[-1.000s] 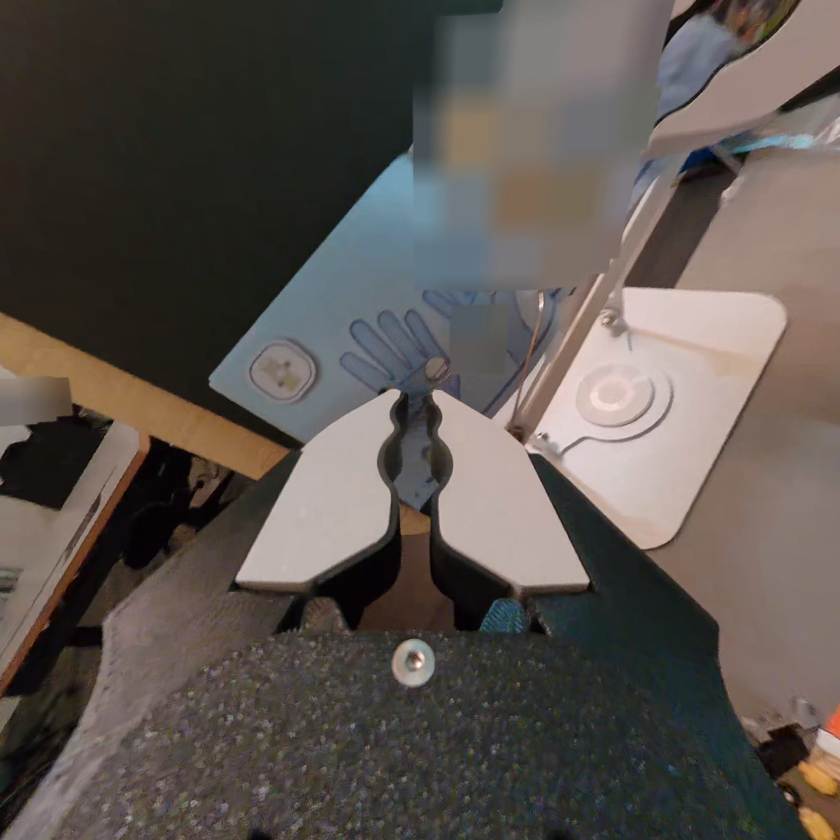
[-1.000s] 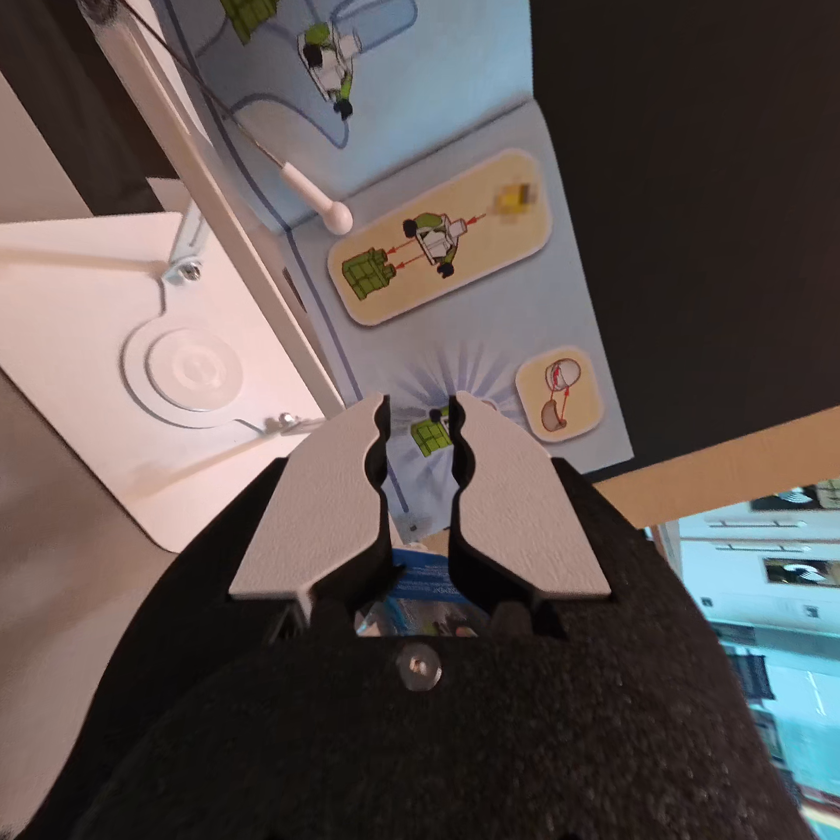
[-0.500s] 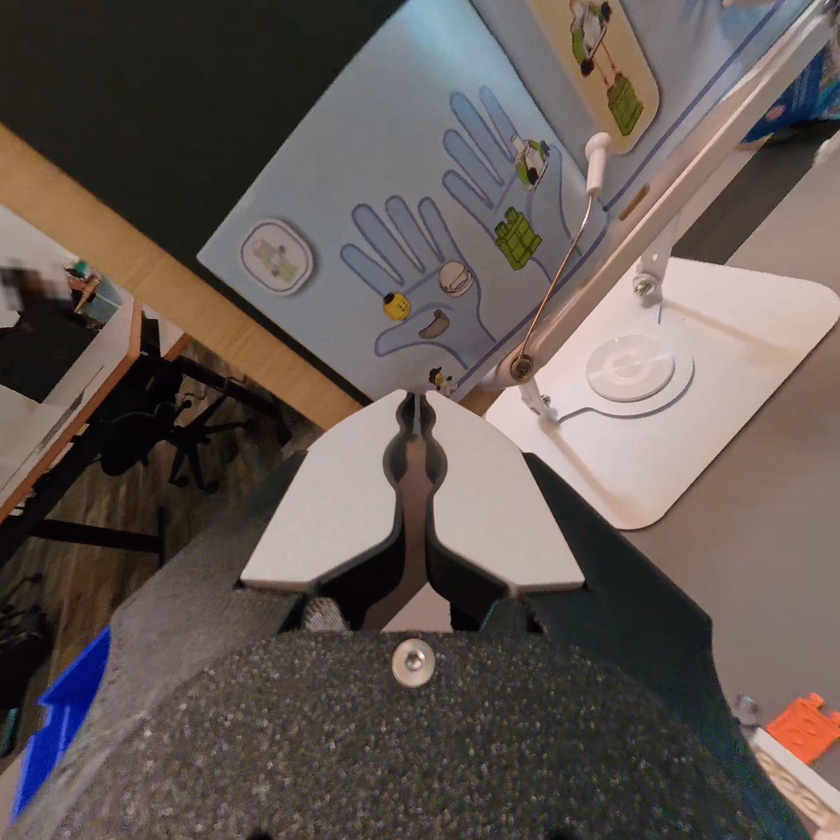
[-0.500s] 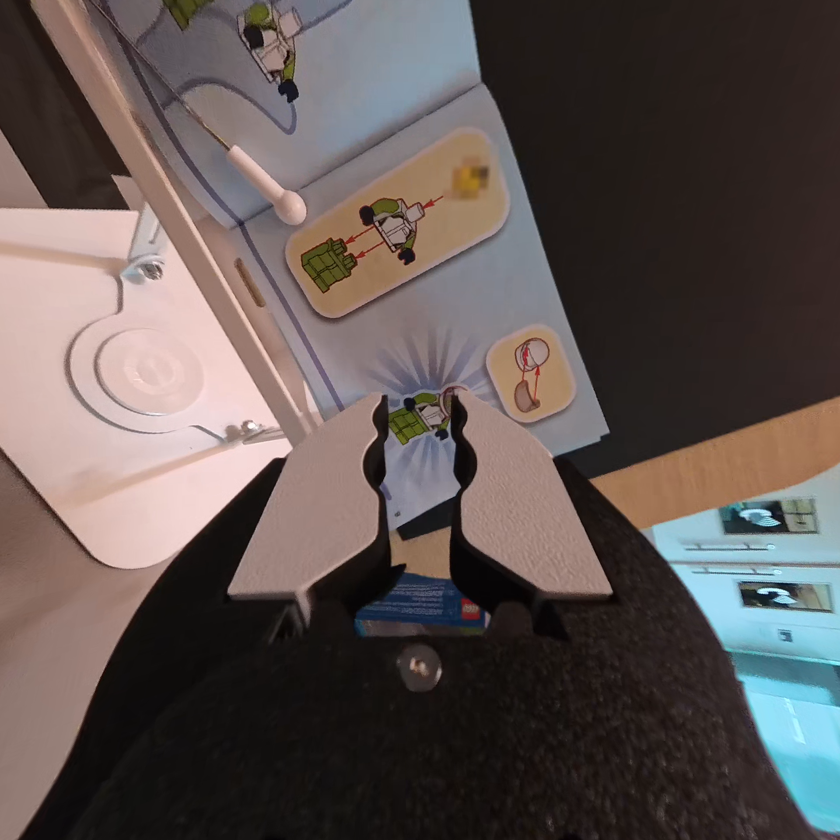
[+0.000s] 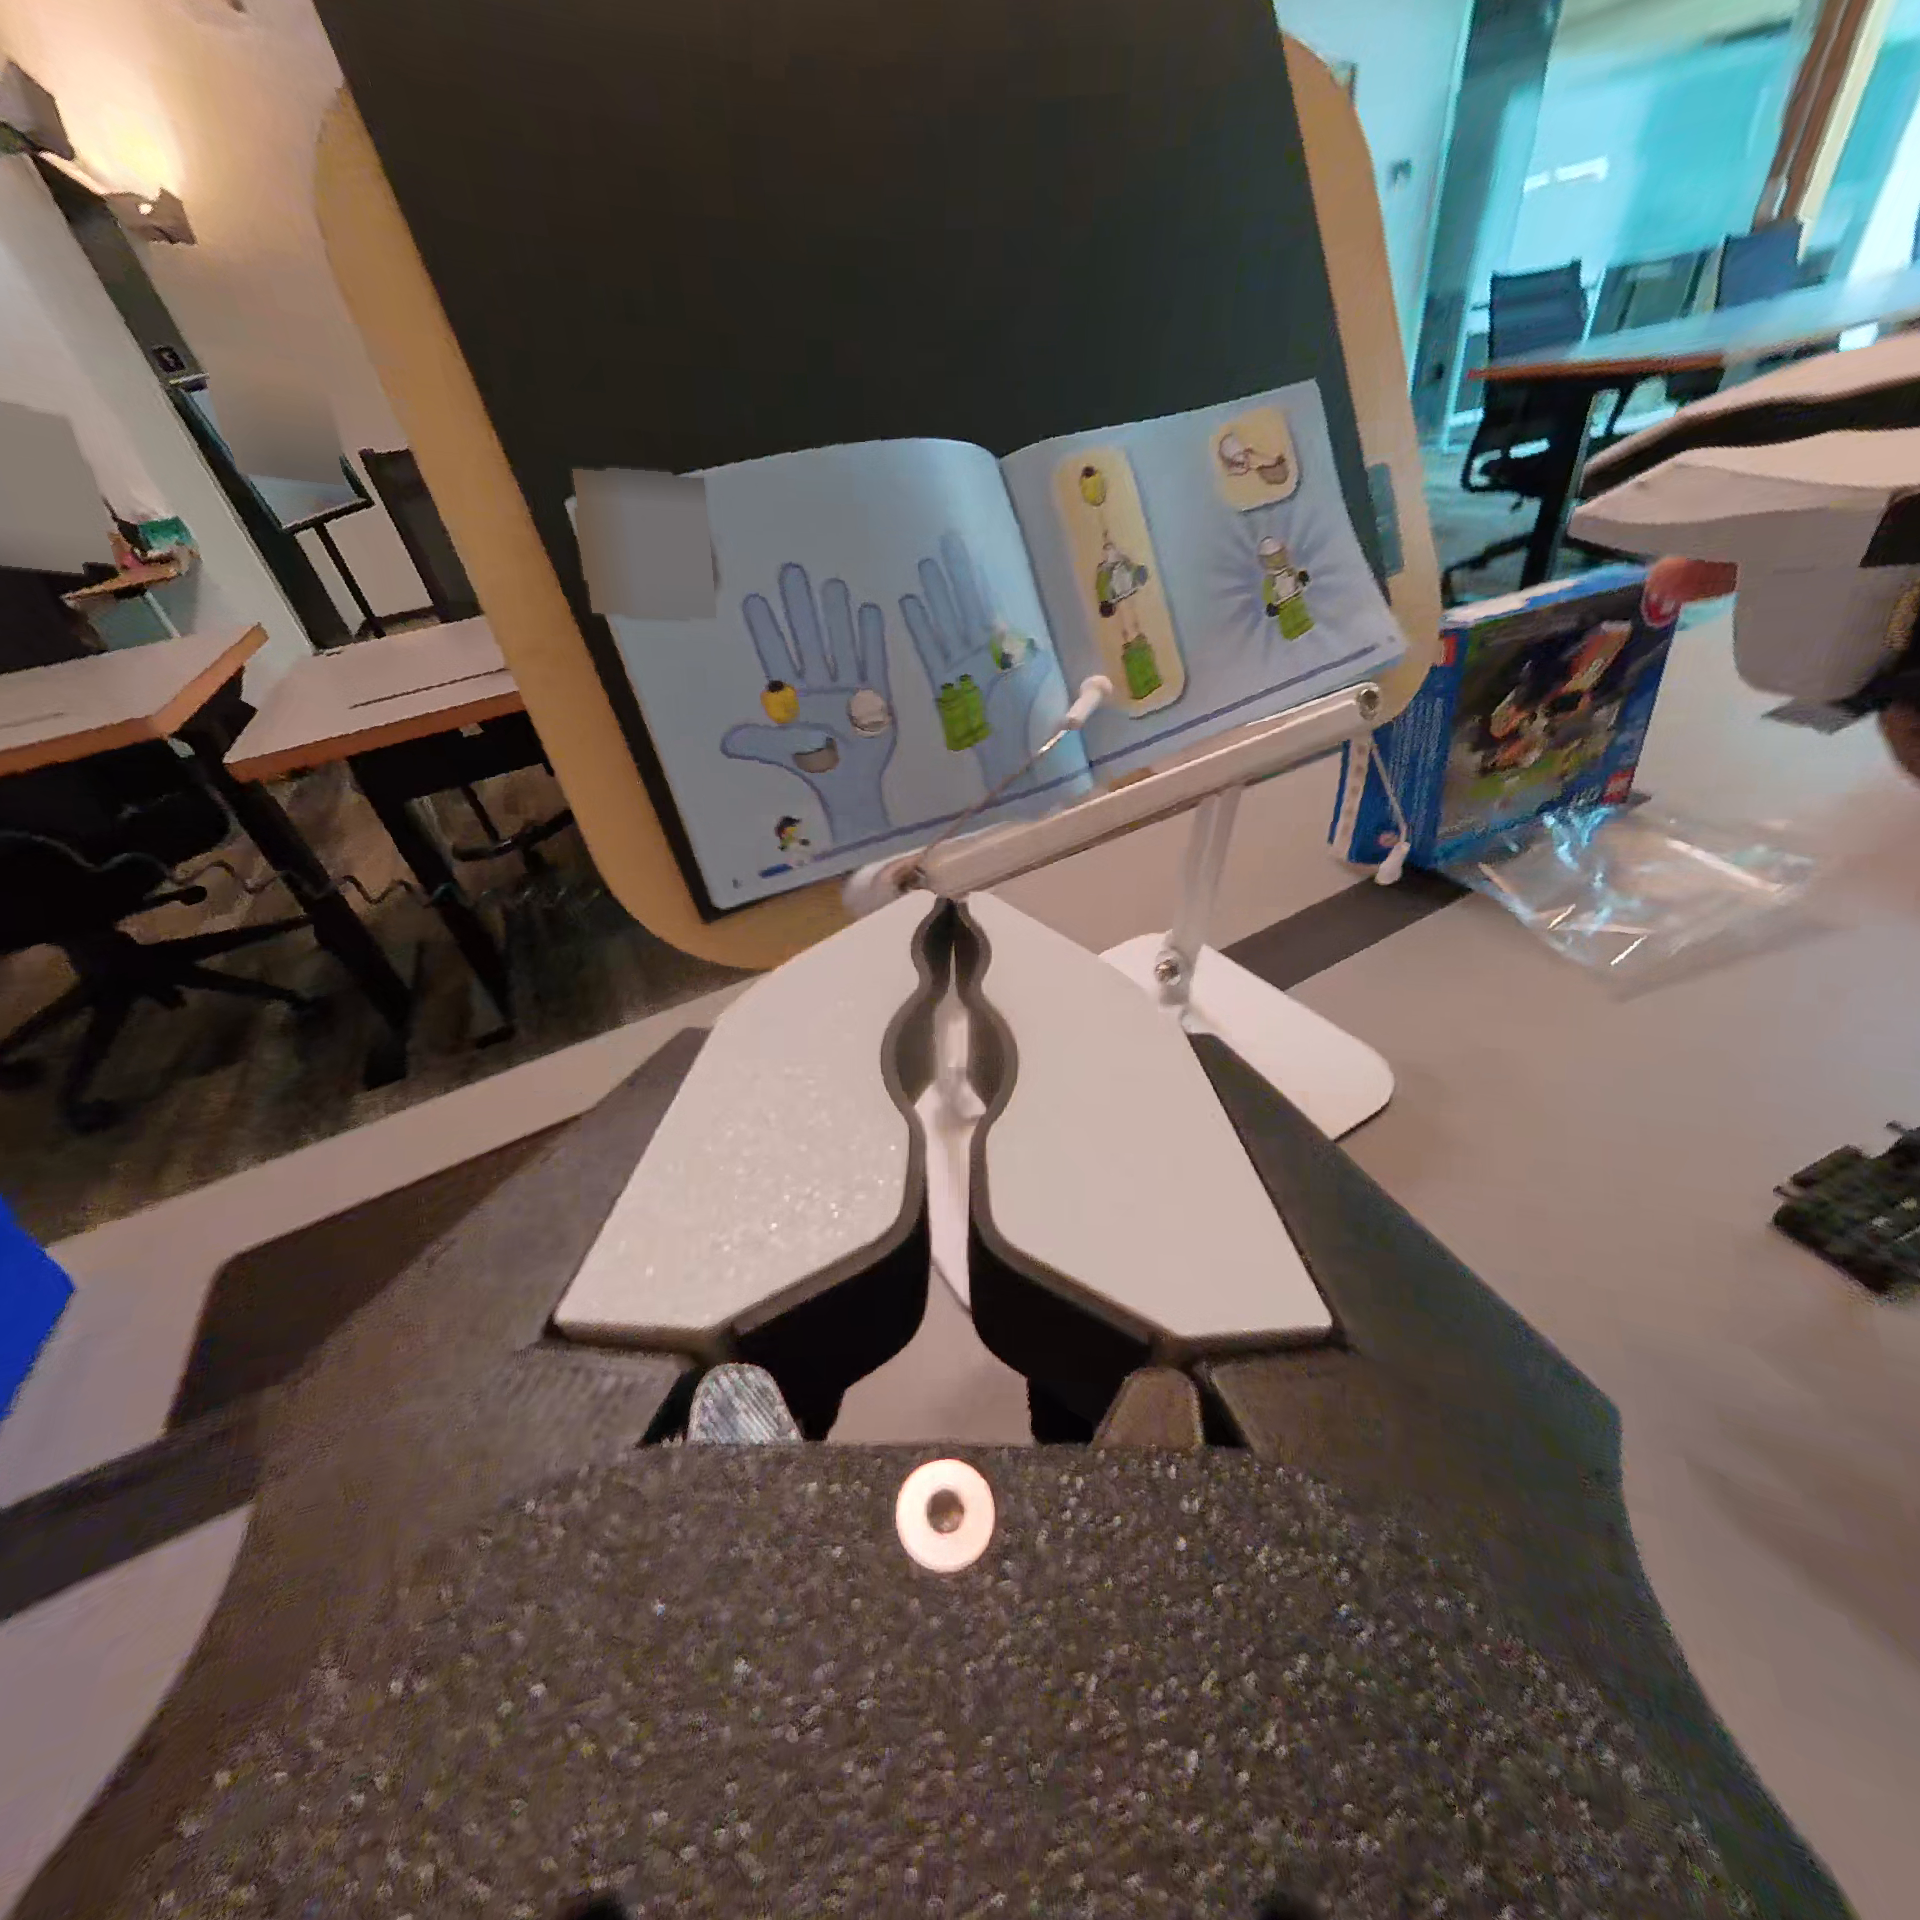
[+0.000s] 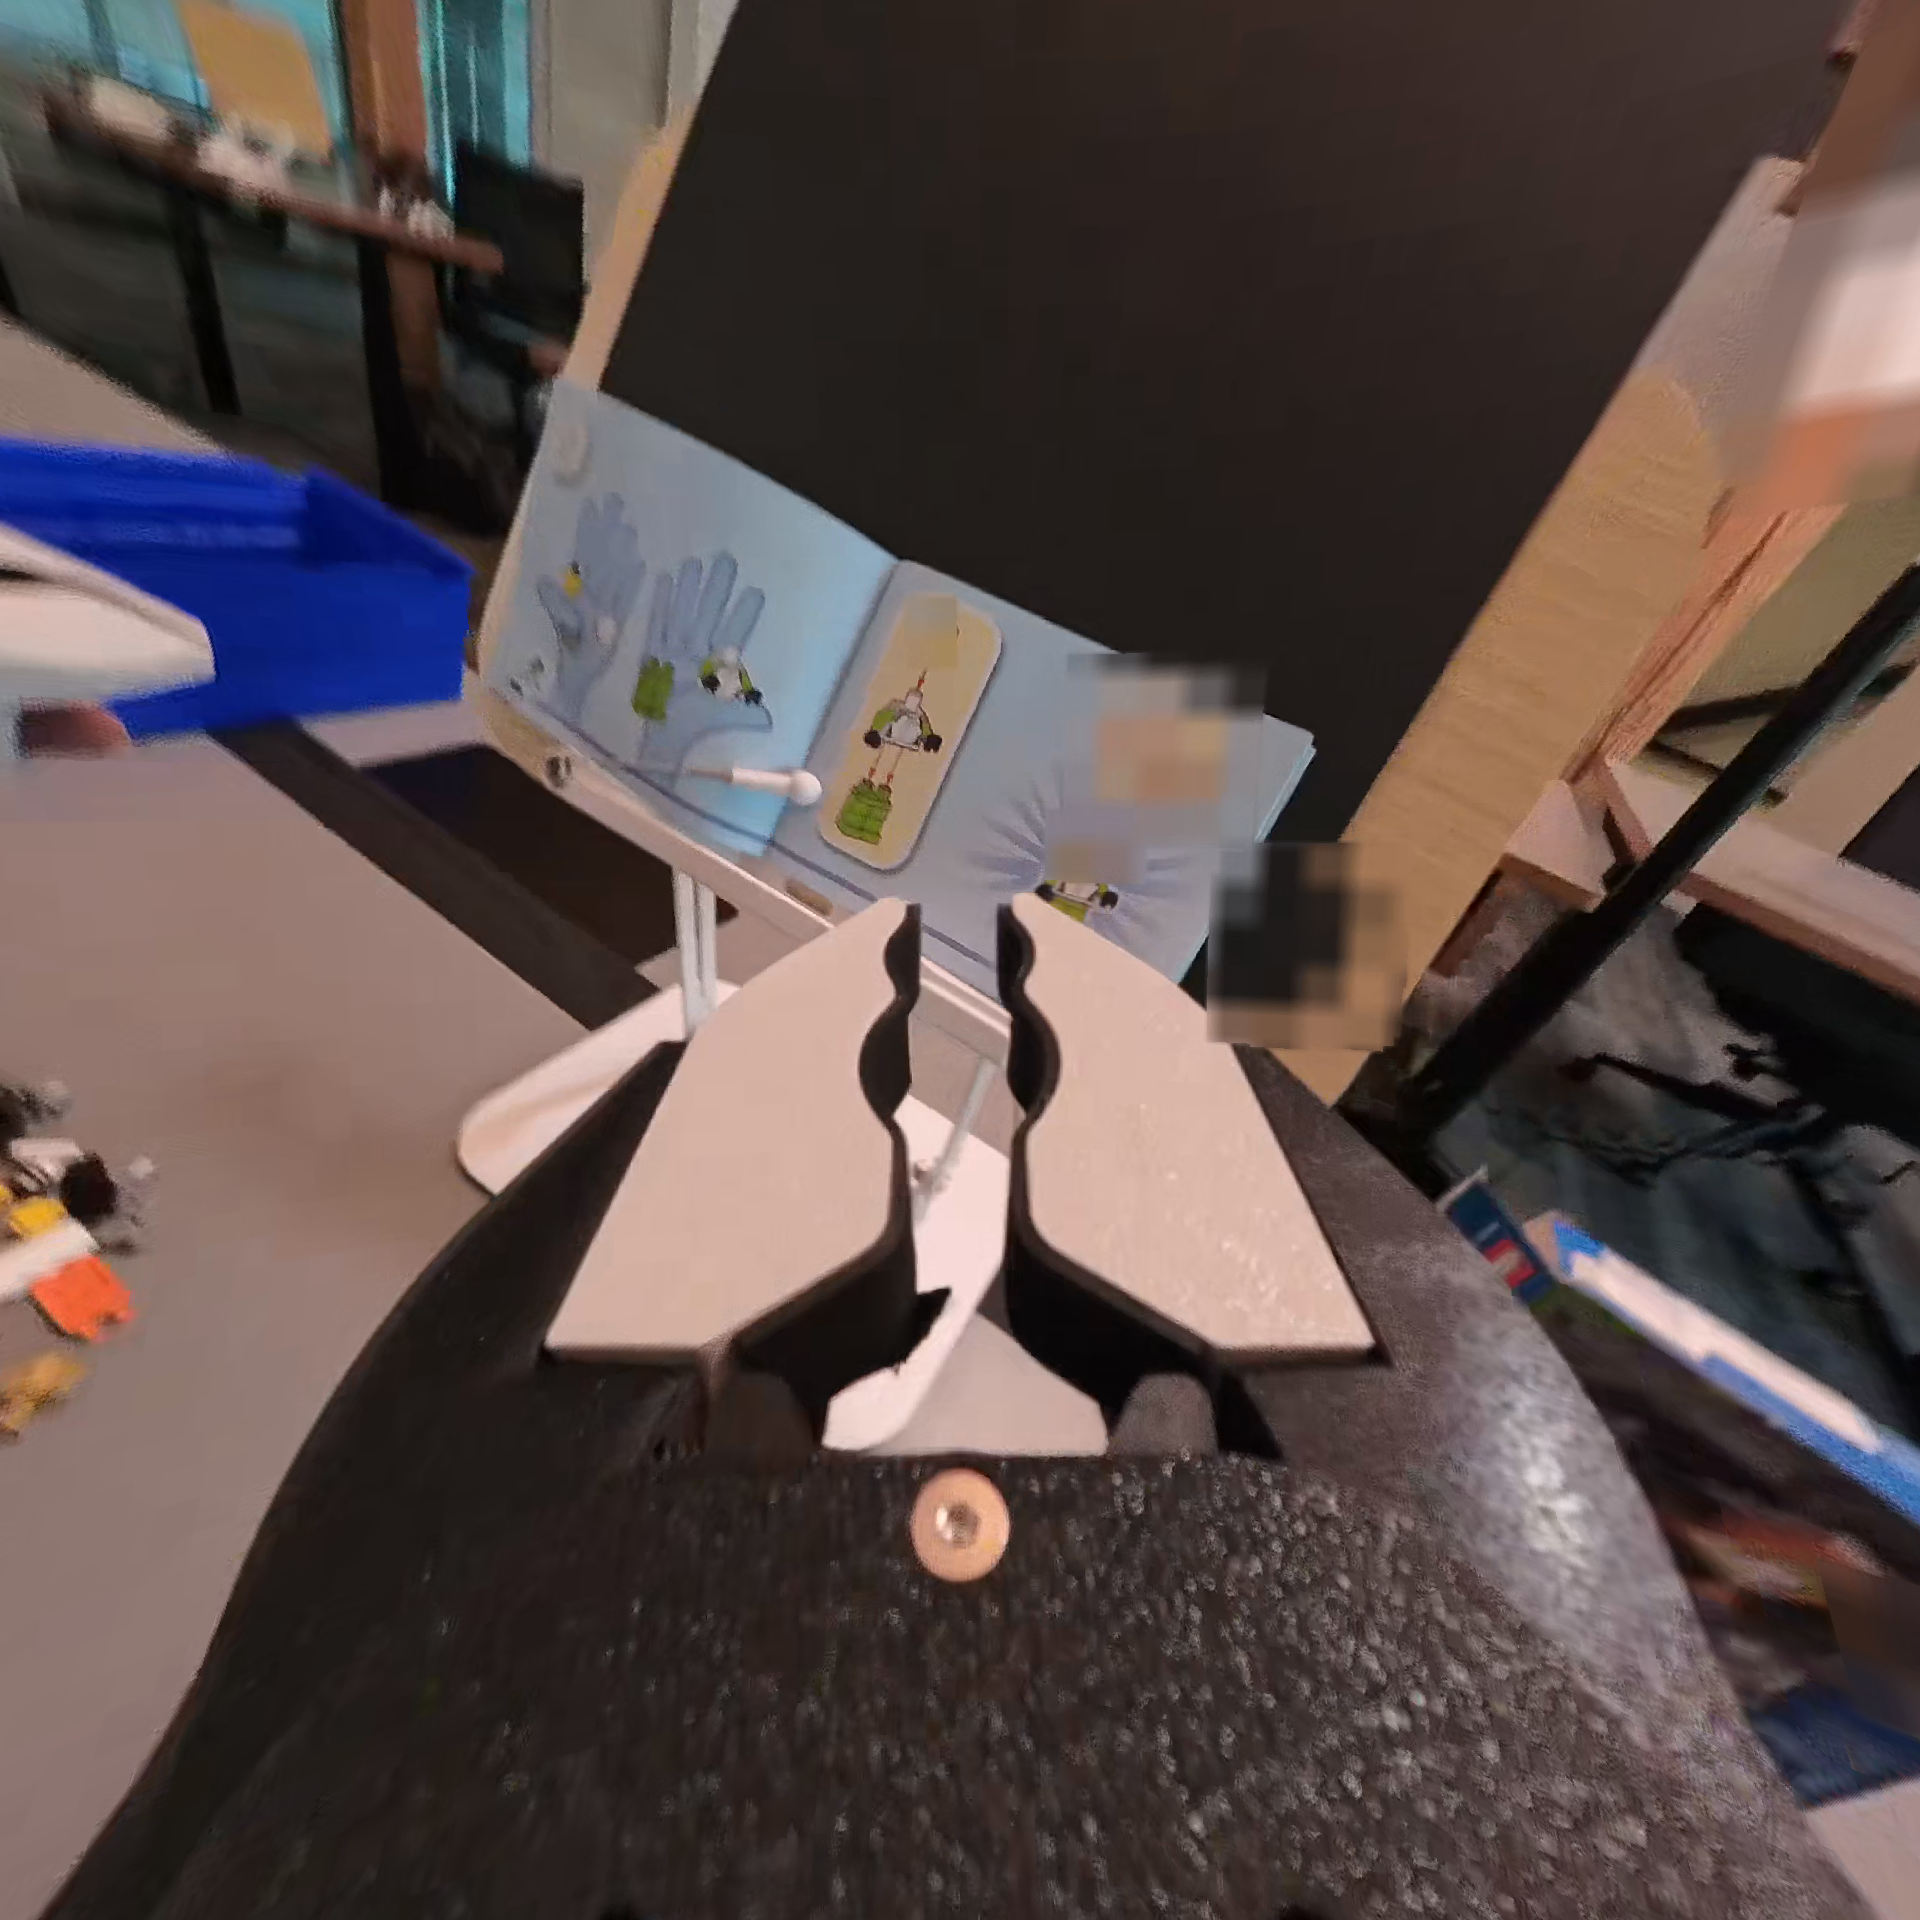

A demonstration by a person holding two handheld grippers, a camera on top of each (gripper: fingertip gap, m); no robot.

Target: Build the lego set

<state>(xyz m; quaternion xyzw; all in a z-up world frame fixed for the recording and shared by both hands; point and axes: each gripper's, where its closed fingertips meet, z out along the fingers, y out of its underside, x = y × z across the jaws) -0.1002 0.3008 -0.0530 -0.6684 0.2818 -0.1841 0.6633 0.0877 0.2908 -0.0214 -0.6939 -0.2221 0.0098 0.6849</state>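
Both wrist views face the instruction booklet [image 5: 997, 634] [image 6: 831, 717].

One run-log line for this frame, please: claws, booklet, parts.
left claw: shut, empty | right claw: open, empty | instruction booklet: open on white stand | loose bricks: on table, untouched

Both tongs [image 5: 951, 914] [image 6: 956, 914] pulled back from booklet [image 5: 987, 634]

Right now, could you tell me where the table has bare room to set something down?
The grey table is bare between the stand's white base and the loose bricks, which crowd its left edge. Right of the stand, the box, plastic bag and black piece leave a smaller gap.
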